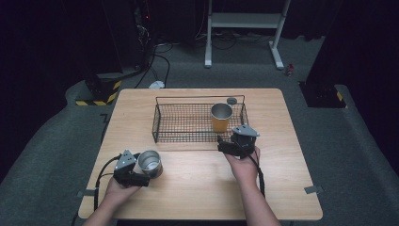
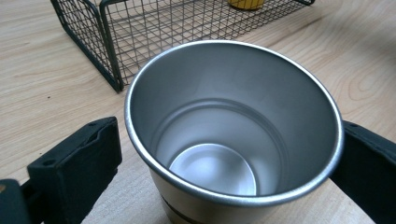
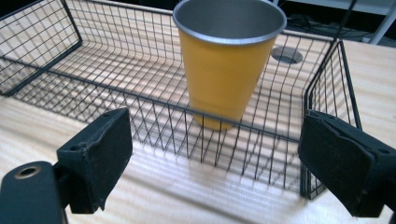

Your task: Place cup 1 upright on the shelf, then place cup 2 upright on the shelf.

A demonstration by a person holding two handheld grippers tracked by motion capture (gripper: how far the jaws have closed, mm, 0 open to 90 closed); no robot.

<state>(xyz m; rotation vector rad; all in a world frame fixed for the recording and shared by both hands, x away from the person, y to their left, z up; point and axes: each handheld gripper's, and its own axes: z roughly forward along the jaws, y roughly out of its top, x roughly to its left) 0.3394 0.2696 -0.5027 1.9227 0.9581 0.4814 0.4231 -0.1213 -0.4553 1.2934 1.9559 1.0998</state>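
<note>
A silver metal cup [image 1: 150,163] stands at the table's front left, and the left gripper view looks down into this empty cup [image 2: 233,135]. My left gripper [image 1: 143,172] [image 2: 231,140] is open, one jaw on each side of the cup near its rim, with a thin gap at the left jaw. A yellow cup [image 1: 221,117] [image 3: 224,70] stands upright in the right end of a black wire basket [image 1: 162,123] [image 3: 70,74]. Just in front of that basket's near wall, my right gripper [image 1: 230,142] [image 3: 215,140] is open and holds nothing.
The basket sits at the middle back of the wooden table [image 1: 197,188]. A round grey cap [image 1: 231,100] [image 3: 286,54] lies in the tabletop behind the basket. Bare wood runs along the front and right. White desk legs [image 1: 277,47] and cables are on the floor beyond.
</note>
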